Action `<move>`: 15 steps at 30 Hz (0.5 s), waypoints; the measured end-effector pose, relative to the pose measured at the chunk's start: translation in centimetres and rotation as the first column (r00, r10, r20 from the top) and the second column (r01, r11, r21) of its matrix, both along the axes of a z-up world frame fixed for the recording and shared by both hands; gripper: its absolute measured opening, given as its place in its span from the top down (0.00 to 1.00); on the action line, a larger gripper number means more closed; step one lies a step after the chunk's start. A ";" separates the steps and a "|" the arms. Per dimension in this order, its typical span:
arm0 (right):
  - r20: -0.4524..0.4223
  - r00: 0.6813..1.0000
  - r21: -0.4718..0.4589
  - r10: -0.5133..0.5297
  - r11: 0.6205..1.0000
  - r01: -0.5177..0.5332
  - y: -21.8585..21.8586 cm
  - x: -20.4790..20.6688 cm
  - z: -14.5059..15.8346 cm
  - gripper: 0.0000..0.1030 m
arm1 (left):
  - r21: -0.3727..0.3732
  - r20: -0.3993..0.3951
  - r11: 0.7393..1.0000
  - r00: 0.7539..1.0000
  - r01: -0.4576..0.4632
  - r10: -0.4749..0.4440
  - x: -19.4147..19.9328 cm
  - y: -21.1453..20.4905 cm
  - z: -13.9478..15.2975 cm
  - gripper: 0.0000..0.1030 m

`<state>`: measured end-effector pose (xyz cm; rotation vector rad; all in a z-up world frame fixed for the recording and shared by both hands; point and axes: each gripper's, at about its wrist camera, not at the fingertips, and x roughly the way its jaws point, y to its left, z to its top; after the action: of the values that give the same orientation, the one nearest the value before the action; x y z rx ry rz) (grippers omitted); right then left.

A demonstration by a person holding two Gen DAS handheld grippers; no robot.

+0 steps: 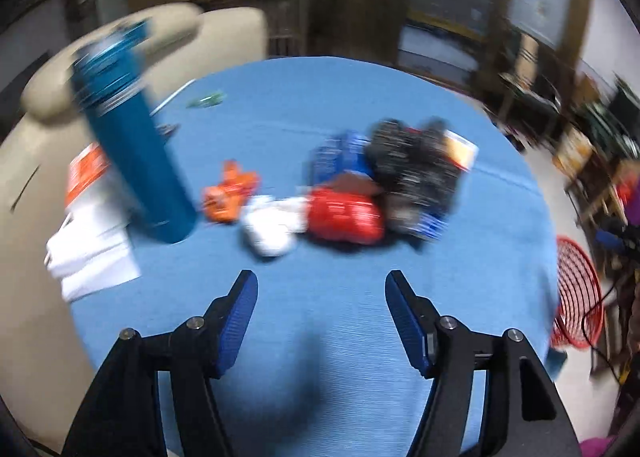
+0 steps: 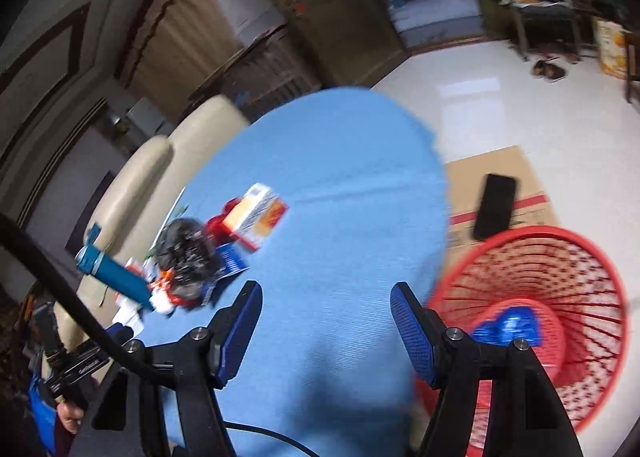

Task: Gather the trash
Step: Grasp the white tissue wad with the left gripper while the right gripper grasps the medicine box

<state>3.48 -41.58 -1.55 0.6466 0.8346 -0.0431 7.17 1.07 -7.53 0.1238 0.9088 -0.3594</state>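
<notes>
**Both grippers empty over the blue counter, trash still heaped ahead**

The left gripper [image 1: 322, 285] points down at a slant toward the counter [image 1: 360, 317], its jaws parted about halfway with only blue cloth between them. The right gripper [image 2: 326, 297] is angled down the same way, jaws equally apart and holding nothing; it hangs over the counter's edge, with the red basket [image 2: 580, 257] just beside its right-hand jaw.

Beyond the left jaws, near the middle of the counter, lies the trash pile [image 1: 380, 185]: a red wrapper [image 1: 346, 217], a crumpled white piece [image 1: 268, 229], an orange wrapper [image 1: 230, 193], a black crumpled bag [image 1: 412, 161] and blue packets [image 1: 334, 155], all touching or nearly so. A teal bottle [image 1: 132, 153] stands left of the heap, beside white papers [image 1: 92, 253] with an orange patch. A small green scrap [image 1: 208, 99] lies farther back.

In the right wrist view a white-and-orange box [image 2: 256, 217] sits at the heap's far side. Inside the basket rests a blue packet [image 2: 508, 329]. Behind the basket a cardboard sheet [image 2: 500, 169] on the floor carries a black phone [image 2: 496, 205].

Everything is motion-blurred; no label or writing can be read.
</notes>
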 end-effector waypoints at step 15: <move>-0.213 0.977 0.207 0.010 0.978 0.035 4.0 19.6 -4.5 0.32 | -0.103 -0.088 0.989 0.991 -0.108 0.100 9.0 2.4 -3.1 0.35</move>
<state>23.03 -37.60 -6.09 0.8570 1.0513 -0.0363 16.16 3.44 -10.64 -0.0376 0.9711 -0.3173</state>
